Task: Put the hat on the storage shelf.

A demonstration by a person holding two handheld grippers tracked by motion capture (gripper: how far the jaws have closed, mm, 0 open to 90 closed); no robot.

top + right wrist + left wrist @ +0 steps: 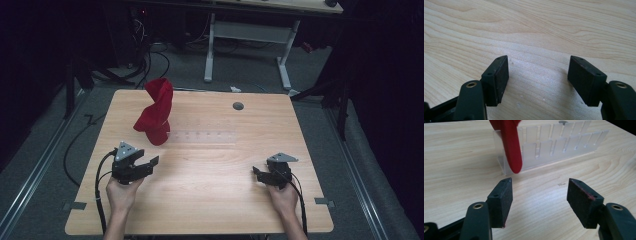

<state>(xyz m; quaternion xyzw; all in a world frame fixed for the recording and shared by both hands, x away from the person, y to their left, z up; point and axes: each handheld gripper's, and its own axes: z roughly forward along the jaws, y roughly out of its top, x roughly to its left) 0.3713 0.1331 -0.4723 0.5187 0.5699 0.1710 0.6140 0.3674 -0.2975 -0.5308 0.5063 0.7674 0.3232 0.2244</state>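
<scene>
Nearest the lens in the left gripper view, we see the left gripper [539, 192] with its two black pads spread wide and nothing between them; bare table [456, 170] shows through the gap. Just beyond stands a clear slotted plastic rack [554, 147], and a red cloth [511, 147] sits upright in its end slot, twisted and rising well above the rack in the high view [156, 112]. We judge the slot is what keeps the cloth standing, and that the left gripper is apart from it, near its base. The right gripper [537, 75] rests low over the table, jaws likewise spread and empty, well apart from the rack. No brand, label or readable writing is visible.
</scene>
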